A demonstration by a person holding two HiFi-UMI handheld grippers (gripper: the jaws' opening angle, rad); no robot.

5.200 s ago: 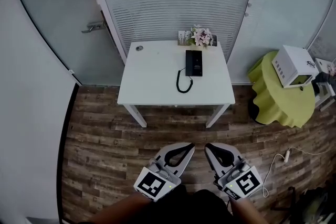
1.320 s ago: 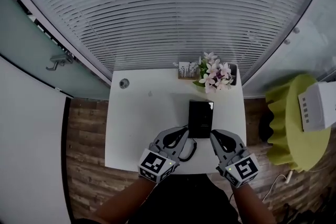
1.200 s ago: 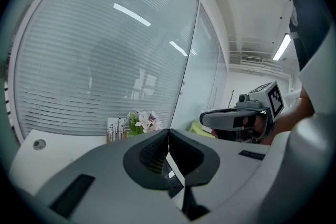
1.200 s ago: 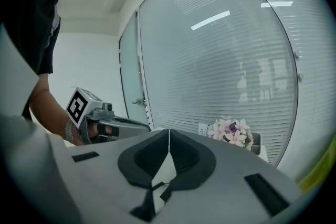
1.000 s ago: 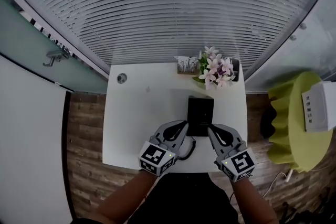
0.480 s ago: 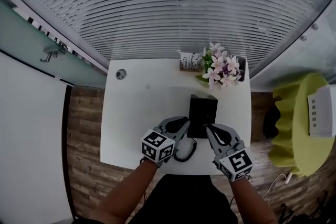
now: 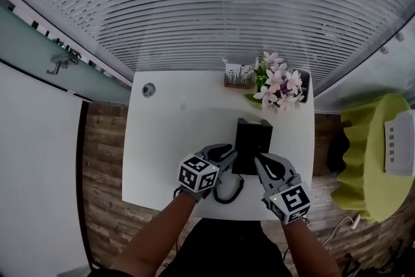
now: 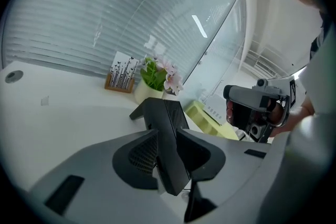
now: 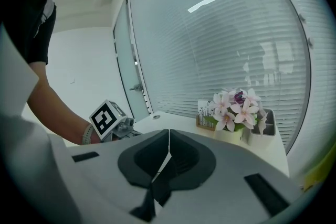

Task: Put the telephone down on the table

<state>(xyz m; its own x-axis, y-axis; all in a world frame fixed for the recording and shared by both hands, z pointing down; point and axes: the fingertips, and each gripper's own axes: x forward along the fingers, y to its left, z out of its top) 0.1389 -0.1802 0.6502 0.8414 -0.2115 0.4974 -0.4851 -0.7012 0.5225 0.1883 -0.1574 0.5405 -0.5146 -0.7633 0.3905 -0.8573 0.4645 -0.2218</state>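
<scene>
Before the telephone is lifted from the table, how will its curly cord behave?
The cord lies in a loose loop, so it is probably floppy and springy, not stiff. It would likely trail over the table. It may tug back on the telephone, which looks like light plastic.

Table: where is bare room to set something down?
Free: the left half of the table, between the cable hole and the telephone. Crowded: rear right, with card stand and flowers; front middle, with the coiled cord.

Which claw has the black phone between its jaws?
The left claw: its jaws have just been opening, with the phone between them. The right claw is shut, empty.
</scene>
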